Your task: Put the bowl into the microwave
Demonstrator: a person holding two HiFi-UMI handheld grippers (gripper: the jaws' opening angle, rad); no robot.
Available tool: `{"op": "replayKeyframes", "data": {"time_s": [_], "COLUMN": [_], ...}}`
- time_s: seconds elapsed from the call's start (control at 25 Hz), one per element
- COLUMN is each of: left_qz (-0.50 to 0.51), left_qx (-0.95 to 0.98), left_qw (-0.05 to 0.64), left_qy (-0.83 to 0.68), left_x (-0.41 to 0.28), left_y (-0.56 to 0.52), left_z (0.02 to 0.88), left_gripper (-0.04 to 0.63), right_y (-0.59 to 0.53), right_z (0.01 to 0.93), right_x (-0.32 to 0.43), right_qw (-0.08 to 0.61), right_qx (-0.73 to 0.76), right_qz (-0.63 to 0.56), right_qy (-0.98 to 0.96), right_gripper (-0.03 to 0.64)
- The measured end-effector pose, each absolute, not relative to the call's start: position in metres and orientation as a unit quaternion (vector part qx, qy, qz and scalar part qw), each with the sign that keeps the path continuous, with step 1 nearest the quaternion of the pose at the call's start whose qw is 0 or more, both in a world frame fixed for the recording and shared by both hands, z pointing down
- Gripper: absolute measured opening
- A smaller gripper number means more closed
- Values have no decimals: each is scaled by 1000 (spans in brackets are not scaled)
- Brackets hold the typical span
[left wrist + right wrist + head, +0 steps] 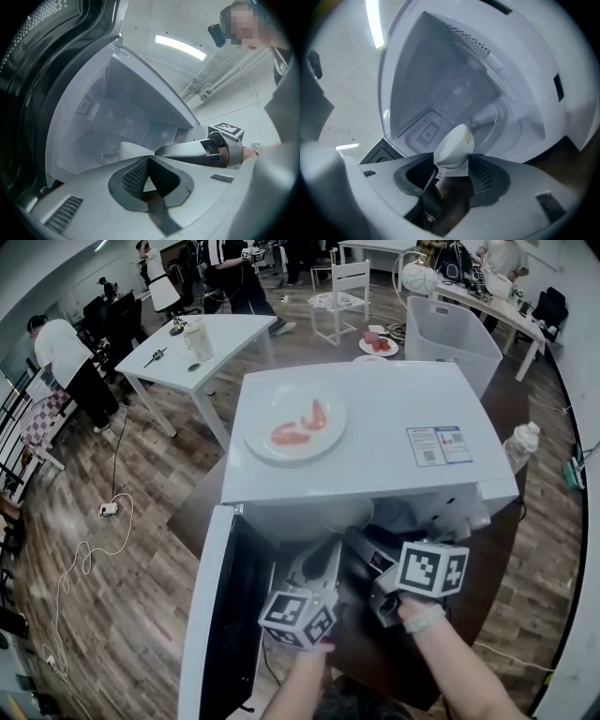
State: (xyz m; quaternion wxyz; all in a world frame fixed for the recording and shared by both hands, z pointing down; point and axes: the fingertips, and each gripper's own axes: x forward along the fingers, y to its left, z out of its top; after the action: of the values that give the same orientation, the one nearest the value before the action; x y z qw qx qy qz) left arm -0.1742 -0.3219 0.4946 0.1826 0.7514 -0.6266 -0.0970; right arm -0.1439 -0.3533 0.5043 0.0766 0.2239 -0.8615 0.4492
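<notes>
Wood flooring (141, 521) and white tables fill the room around you, and the microwave (375, 427) stands on a brown table (487, 587) just ahead of you, its door (225, 615) swung open on your left.

Your white bowl (453, 149) is inside the open cavity, low and near the front, with the glass turntable (501, 122) behind it. Your left gripper view shows it too, pale against the cavity floor (131, 151).

Your right gripper (452, 161) has its jaws spread wide, with the bowl's base in the gap between them. Whether a pad touches the bowl's side, you cannot tell from here. Your left gripper (149, 159) sits just beside the right one at the mouth of the oven, its jaws brought together at the tips with nothing between them.

On the microwave's top lies a white plate (295, 425) with red pieces of food, and a printed label (439, 444) is stuck toward the right. A water bottle (521, 444) stands on the table to the right of the oven, and a white bin (450, 334) sits beyond it.
</notes>
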Motion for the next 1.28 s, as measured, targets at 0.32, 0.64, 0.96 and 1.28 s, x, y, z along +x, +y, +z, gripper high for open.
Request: {"op": "replayKeyframes", "data": {"time_s": [0.32,0.64,0.96,1.28], "left_qz": [-85,-78,-81,-87], "left_qx": [754,755,748,749], "left_qw": [191,202,216,224], "left_qy": [-623,-619,-622,-618], "left_x": [-172,-174,-189,-196], "left_y": [-327,-331,-336,-344], "left_z": [498,502,504,503], "left_gripper": [2,2,2,2], "right_y": [-346,-348,-356,-362], "right_z": [516,512,510,512], "right_x": [-135,-143,-146,-147], "right_qw": [107,97,85,81], "right_qx": [239,241,254,265], "right_qz": [383,362,366,369], "right_qy": [-886,-895,-891,-887], "right_gripper": [148,62,52,52]}}
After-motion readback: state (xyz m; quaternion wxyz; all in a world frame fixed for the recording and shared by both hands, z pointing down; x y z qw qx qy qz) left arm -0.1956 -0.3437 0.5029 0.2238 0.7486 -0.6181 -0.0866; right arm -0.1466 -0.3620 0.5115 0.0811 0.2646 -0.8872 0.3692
